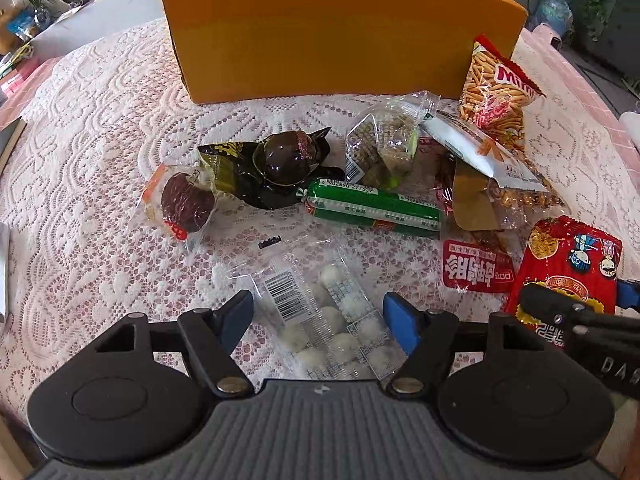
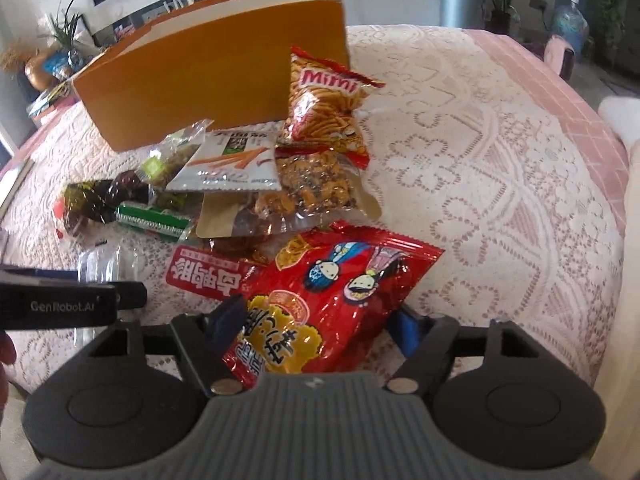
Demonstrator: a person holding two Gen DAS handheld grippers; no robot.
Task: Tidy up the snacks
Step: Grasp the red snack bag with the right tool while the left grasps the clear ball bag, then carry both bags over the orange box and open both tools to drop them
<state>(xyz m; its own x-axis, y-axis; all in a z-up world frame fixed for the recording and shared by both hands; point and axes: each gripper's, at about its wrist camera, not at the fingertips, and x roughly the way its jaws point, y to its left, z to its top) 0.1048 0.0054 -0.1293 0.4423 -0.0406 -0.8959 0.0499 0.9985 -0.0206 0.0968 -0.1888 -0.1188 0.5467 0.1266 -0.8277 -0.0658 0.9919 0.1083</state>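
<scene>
Picking-up begins in front of the orange box (image 1: 344, 36): the left gripper (image 1: 318, 320) straddles, wide open, a clear packet of white balls (image 1: 332, 328); the right gripper (image 2: 320, 320) brackets a red noodle-snack bag (image 2: 336, 296) (contact unclear). Next, close and lift. Readable: "Mimi" bag (image 2: 324, 112) beside the box, "GenRobot.AI".

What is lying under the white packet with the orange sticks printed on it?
The white packet rests on a clear bag of mixed nuts and partly overlaps a clear pack of brown cubes. Whatever lies beneath its middle is covered.
</scene>
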